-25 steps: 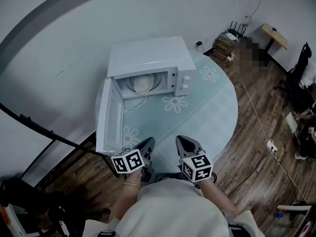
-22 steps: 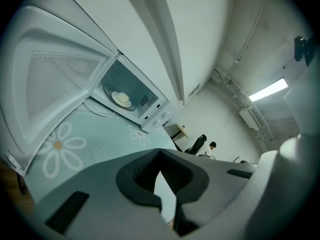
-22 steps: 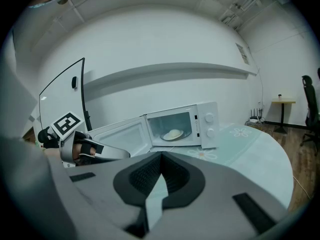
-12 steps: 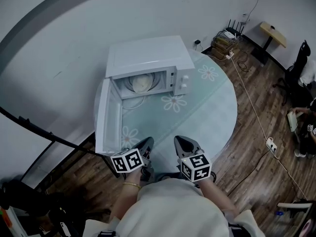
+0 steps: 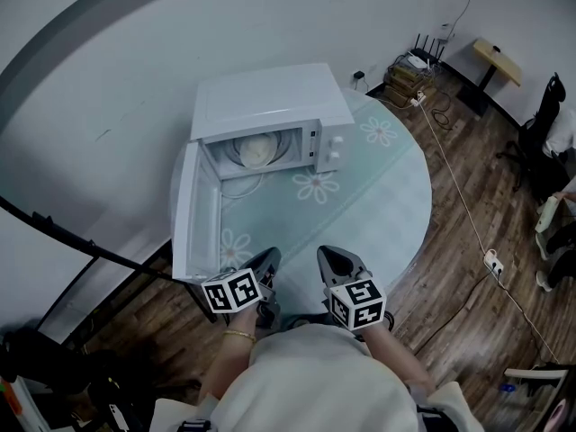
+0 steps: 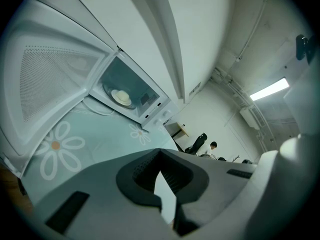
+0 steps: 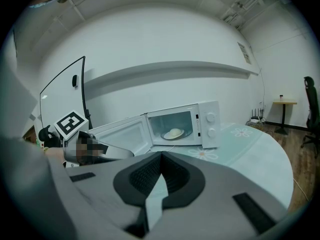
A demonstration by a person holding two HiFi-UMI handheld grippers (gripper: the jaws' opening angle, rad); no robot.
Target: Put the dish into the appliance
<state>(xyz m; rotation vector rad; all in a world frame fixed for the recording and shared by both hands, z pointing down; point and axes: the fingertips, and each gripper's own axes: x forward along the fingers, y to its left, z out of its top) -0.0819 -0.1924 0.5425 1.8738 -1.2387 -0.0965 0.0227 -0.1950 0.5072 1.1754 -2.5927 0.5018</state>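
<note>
Dish inside microwave, far ahead of our fingers. Left gripper, right gripper both pinched closed, empty. We risk bumping door (open, just ahead-left of left fingers), jolting dish.

Beyond the left gripper and right gripper, held side by side at the round floral table's near edge, stands a white microwave, door open leftward, pale dish inside.

Dish in microwave at rear of table, door to its left
</note>
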